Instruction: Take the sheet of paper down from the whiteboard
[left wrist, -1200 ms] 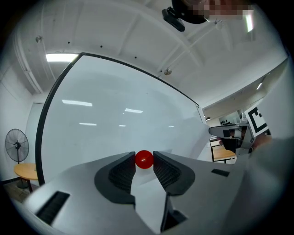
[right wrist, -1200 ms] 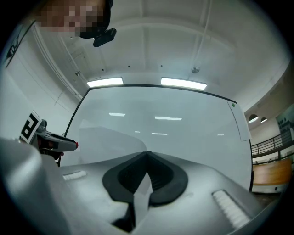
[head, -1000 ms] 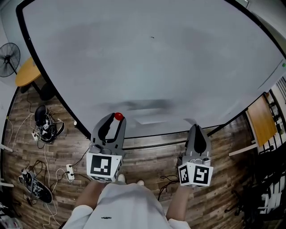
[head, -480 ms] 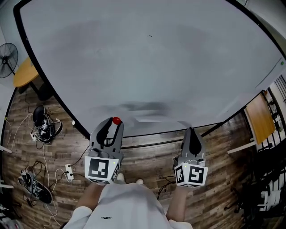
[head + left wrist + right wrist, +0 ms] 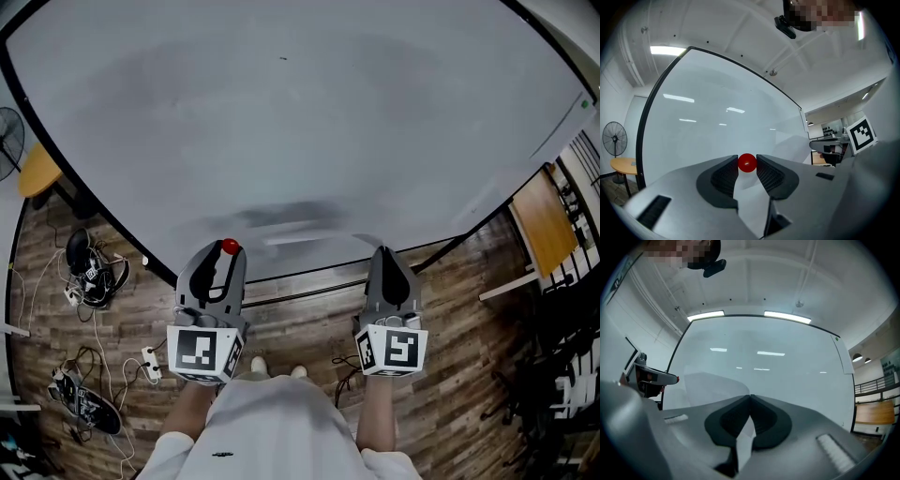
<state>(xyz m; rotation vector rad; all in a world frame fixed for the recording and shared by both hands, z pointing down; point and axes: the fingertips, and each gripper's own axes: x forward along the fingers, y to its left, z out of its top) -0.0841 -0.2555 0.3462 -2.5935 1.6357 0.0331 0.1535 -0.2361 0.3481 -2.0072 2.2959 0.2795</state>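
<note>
A large whiteboard [image 5: 300, 122] fills the head view. My left gripper [image 5: 225, 253] points level at its lower edge and is shut on a small red ball magnet [image 5: 229, 247], which sits between the pads [image 5: 747, 162]. My right gripper [image 5: 382, 255] is shut on the white sheet of paper [image 5: 745, 437], a strip of which shows pinched between its jaws. In the head view the sheet [image 5: 314, 234] reads as a faint pale shape between the two grippers, just in front of the board; its edges are hard to make out.
On the wooden floor at the left lie shoes and tangled cables [image 5: 89, 267] and a power strip [image 5: 150, 361]. A fan [image 5: 7, 127] and a round yellow table [image 5: 37, 173] stand further left. A wooden desk [image 5: 544, 225] and dark railings are at the right.
My right gripper has sunk a little with the paper in it. The left gripper keeps the red magnet and has hardly moved. The head view has shifted, so both sit lower in the picture.
</note>
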